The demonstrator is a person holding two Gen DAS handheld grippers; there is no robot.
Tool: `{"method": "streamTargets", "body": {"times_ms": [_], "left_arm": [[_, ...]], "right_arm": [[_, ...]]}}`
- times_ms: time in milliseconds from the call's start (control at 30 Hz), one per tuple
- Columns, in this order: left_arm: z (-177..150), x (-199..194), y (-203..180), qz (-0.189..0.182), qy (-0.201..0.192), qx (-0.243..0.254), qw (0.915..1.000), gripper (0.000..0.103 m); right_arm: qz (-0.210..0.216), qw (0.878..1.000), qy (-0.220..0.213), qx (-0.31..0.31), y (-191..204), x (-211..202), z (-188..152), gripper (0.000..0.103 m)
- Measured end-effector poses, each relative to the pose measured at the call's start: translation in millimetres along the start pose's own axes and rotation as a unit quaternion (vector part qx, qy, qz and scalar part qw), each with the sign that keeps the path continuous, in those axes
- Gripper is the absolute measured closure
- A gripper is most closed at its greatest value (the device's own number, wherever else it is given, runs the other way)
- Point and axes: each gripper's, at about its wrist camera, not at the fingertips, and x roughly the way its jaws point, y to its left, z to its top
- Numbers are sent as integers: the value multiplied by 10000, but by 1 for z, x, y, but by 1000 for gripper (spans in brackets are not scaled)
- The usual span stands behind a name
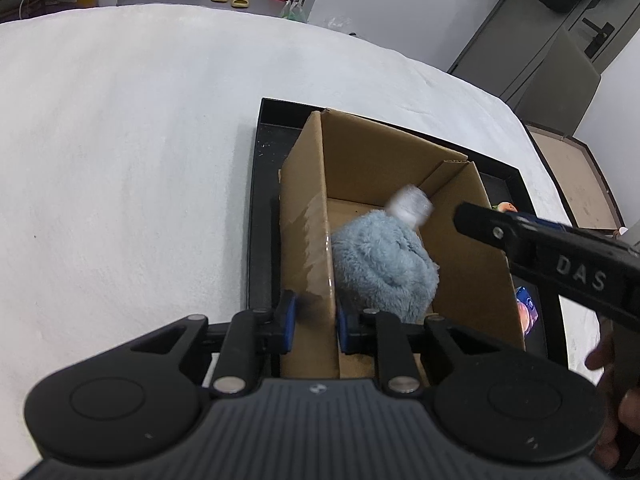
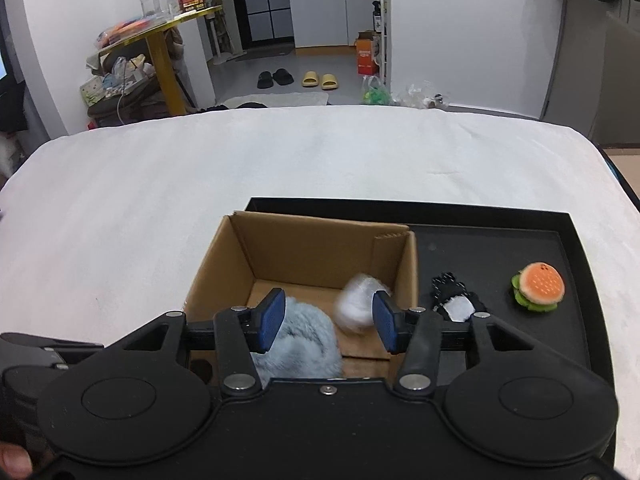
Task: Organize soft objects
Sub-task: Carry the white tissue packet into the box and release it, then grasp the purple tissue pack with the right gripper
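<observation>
A cardboard box (image 1: 472, 256) (image 2: 320, 248) stands in a black tray (image 2: 500, 240) (image 1: 260, 184). Inside lies a fluffy light-blue plush (image 1: 384, 268) (image 2: 300, 336). A white fluffy ball (image 1: 410, 204) (image 2: 358, 306) shows blurred above the box floor, beside the plush. My left gripper (image 1: 316, 320) is shut on the box's left wall. My right gripper (image 2: 328, 320) is open above the box, with nothing between its pads; it also shows in the left wrist view (image 1: 480, 222). A burger plush (image 2: 538, 286) and a black-and-white plush (image 2: 456, 300) lie in the tray, right of the box.
The tray sits on a white cloth-covered table (image 2: 200, 184) (image 1: 120, 160). A colourful item (image 1: 526, 308) lies in the tray by the box's right wall. Slippers (image 2: 298, 78) and an orange box (image 2: 366, 58) are on the floor beyond.
</observation>
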Motion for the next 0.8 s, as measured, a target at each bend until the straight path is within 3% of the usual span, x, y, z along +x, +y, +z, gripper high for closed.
{"method": "streamTargets", "body": {"times_ms": [367, 567, 700, 800], "left_arm": [[1, -6, -10, 199, -62, 170, 9996, 80], [2, -10, -16, 247, -10, 216, 9995, 58], [2, -12, -21, 250, -13, 188, 9995, 44], [4, -10, -24, 349, 28, 125, 9993, 39]], "right_arm": [[-147, 9997, -12, 190, -23, -20, -15, 54], [-287, 9990, 19, 345, -42, -26, -23, 51], [-412, 9979, 8, 494, -58, -30, -30, 36], [-494, 9972, 11, 562, -69, -32, -35, 31]]}}
